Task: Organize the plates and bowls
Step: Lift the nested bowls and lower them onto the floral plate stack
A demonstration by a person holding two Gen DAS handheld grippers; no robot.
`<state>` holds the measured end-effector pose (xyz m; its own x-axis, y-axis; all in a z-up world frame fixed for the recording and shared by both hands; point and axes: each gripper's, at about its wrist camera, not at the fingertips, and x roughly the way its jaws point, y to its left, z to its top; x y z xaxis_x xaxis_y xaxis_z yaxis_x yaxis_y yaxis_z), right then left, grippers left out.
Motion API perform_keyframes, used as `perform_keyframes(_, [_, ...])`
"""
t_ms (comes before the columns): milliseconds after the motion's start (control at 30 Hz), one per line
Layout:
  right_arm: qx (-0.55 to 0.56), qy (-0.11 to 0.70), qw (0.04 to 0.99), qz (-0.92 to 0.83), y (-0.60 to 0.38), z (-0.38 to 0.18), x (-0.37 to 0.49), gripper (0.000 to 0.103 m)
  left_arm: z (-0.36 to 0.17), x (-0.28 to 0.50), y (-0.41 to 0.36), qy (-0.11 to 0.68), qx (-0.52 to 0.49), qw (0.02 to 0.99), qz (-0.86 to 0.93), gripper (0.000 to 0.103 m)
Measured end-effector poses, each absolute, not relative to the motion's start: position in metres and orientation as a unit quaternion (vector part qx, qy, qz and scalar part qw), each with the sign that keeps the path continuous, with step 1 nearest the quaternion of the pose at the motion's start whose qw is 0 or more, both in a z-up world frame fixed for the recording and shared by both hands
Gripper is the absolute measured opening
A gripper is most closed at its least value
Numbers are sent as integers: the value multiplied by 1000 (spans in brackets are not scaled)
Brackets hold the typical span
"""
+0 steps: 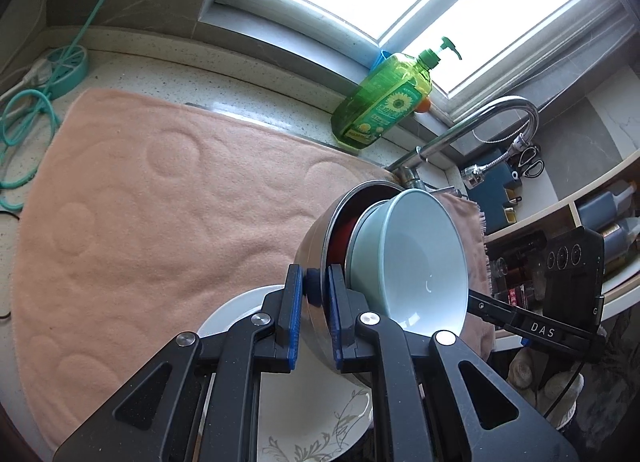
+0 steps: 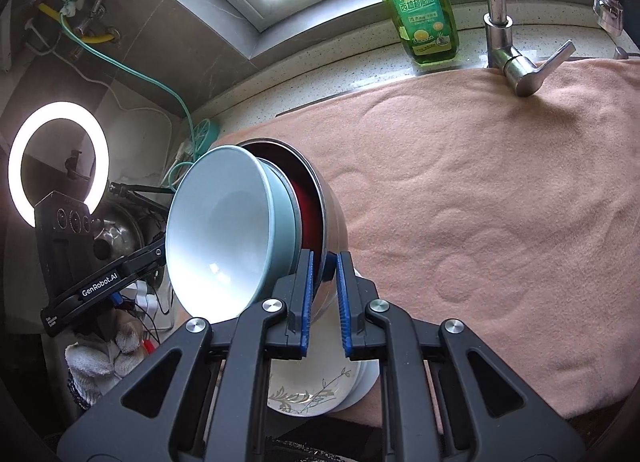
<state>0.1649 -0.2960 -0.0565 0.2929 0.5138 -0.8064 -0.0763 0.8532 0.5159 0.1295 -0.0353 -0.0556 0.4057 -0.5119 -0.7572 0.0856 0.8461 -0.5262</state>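
Counter: speckled stone under a window, mostly covered by a pink mat.
Pot: steel pot tilted, raised over the mat, rim pinched from both sides.
Bowls: pale blue bowl nested in the pot; something red behind it, mostly hidden.
Plate: white plate with leaf print below the pot, partly blocked by fingers.
Left gripper: closed on pot rim.
Right gripper: closed on pot rim.
Soap: green bottle, sunflower label, Chinese text.
Writing: "DAS", "GenRobot.AI" on gripper bodies.
Tap: chrome faucet beside the bottle.
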Motion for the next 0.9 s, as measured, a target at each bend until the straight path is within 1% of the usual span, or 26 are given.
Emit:
perform_keyframes(433, [200, 573, 773, 182, -282, -67, 117, 12, -63, 89, -21, 525, -204, 804, -189, 11])
perform_keyframes(900, [196, 589, 764, 178, -272, -84, 102, 12, -81, 69, -13, 544, -207, 793, -183, 11])
